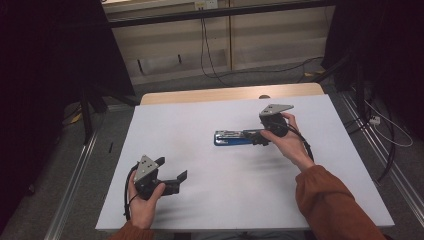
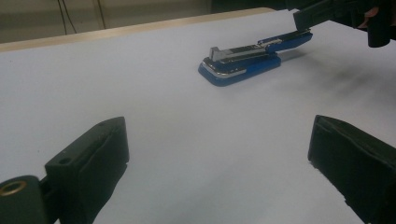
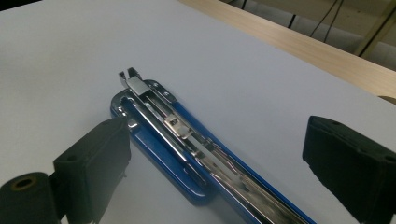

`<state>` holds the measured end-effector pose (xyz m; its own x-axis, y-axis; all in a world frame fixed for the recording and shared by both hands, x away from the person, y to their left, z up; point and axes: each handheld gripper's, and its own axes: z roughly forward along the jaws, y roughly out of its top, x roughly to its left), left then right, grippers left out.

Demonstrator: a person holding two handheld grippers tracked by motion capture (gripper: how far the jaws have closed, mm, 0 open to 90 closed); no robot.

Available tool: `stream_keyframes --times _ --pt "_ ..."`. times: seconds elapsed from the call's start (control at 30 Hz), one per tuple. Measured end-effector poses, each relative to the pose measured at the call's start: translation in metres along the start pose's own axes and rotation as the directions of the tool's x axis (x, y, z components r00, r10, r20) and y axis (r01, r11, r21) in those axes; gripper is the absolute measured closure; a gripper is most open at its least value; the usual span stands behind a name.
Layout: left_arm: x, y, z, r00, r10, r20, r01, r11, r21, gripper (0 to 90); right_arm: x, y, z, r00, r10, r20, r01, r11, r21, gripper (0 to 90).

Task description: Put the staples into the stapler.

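A blue stapler (image 1: pixel 232 137) with its chrome staple channel exposed lies flat on the white table (image 1: pixel 210 210), right of centre. My right gripper (image 1: pixel 256 137) is open and low over the stapler's right end. In the right gripper view the stapler (image 3: pixel 177 130) runs between the two spread jaws of the right gripper (image 3: pixel 217 140), touching neither. My left gripper (image 1: pixel 172 170) is open near the front left of the table, with nothing in it. The left gripper view looks past the left gripper (image 2: pixel 219 140) to the stapler (image 2: pixel 243 63) and the right gripper (image 2: pixel 317 14) farther off.
A wooden strip (image 1: pixel 230 94) borders the table's far edge. Cables (image 1: pixel 210 60) trail over the floor behind, and dark curtains hang at both sides. A metal rail (image 1: pixel 75 175) runs along the floor to the left.
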<state>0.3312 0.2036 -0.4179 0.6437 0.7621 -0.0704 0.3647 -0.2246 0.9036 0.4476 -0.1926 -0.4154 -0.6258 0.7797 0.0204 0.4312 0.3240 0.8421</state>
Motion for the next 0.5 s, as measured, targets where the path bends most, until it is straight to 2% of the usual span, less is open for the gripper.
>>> stream_keyframes --times 0.4,0.47,0.5 --pt "0.0 0.0 0.0 1.0 -0.009 -0.005 0.009 1.0 0.002 5.5 0.001 -0.022 -0.014 0.9988 0.022 0.044 -0.022 1.0 0.005 6.6" --pt "0.001 -0.001 0.0 0.9999 -0.011 -0.011 0.011 0.9999 0.005 5.5 0.002 -0.026 -0.016 0.9969 0.017 0.077 -0.018 1.0 0.014 6.6" --pt "0.001 -0.001 0.0 0.9999 -0.01 -0.011 0.01 0.9999 0.008 5.5 0.002 -0.028 -0.017 0.9968 0.027 0.075 -0.028 1.0 0.013 6.6"
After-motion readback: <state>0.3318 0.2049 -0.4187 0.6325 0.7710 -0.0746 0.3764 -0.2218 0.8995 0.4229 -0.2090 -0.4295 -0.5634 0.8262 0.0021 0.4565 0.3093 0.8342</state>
